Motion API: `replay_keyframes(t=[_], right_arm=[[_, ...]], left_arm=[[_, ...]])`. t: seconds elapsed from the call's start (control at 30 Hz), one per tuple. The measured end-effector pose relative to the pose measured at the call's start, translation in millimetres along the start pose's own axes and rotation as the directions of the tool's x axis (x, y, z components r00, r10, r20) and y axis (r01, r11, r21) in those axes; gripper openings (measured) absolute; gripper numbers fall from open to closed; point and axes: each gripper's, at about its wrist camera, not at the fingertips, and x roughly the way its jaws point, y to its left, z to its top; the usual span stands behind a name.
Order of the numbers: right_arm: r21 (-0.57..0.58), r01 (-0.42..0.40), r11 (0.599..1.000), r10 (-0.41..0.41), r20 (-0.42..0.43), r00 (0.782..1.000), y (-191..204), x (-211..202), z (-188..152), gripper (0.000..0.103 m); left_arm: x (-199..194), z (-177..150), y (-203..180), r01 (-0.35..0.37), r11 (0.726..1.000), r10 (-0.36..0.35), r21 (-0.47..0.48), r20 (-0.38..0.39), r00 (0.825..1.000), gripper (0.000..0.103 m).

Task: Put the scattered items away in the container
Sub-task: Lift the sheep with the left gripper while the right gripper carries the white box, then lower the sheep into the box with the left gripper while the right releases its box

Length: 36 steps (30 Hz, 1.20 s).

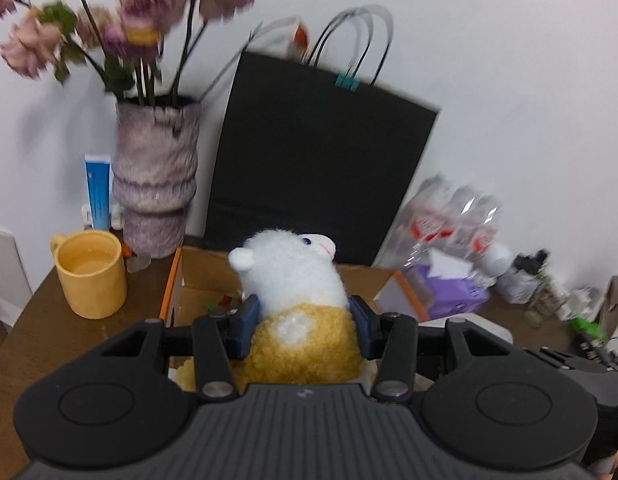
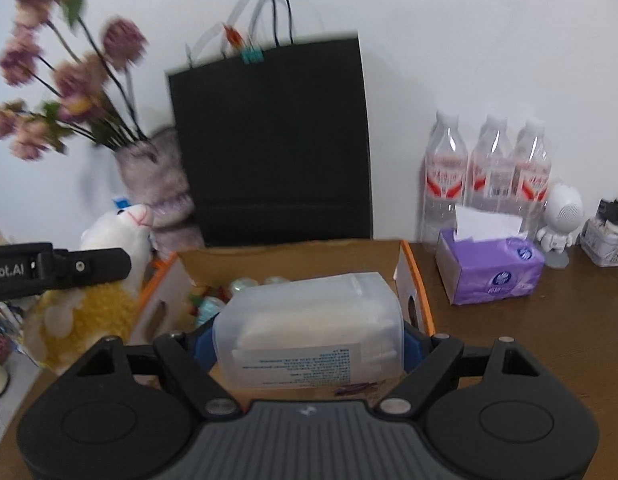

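Note:
My left gripper (image 1: 305,322) is shut on a plush toy (image 1: 297,280) with a white head and yellow body, its blue pads pressing the toy's sides. It hangs over the near edge of an open cardboard box (image 1: 177,280) with orange trim. In the right wrist view my right gripper (image 2: 309,344) is shut on a translucent plastic container (image 2: 309,328) with a printed label, held above the same cardboard box (image 2: 413,276). Small items lie inside the box. The plush toy (image 2: 89,300) and the left gripper's black arm show at the left of that view.
On the brown table (image 2: 509,340) stand a yellow mug (image 1: 91,274), a vase of dried flowers (image 1: 155,184), a black paper bag (image 2: 273,140) behind the box, three water bottles (image 2: 489,164), a purple tissue pack (image 2: 489,268) and a small white figure (image 2: 561,220).

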Motion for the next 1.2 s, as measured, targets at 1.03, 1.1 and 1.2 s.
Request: replay_keyframes(t=[1.03,1.1,1.2], right_arm=[[-0.059,0.011,0.998,-0.022,-0.185,0.983,2.8,92.4,-29.7,0.093],[-0.066,0.028,0.997,-0.039,-0.163,0.986,4.4,85.3,-28.2,0.102],[-0.074,0.035,0.997,-0.046,-0.148,0.988,8.0,74.3,-25.1,0.103]], left_arm=[[104.7,-29.8,12.3,-0.185,0.980,0.196,0.074,-0.215,0.957,0.075],[96.3,-26.3,12.1,-0.188,0.980,0.197,0.066,-0.184,0.963,0.087],[84.6,-22.6,9.8,-0.205,0.977,0.213,0.065,-0.158,0.964,0.099]])
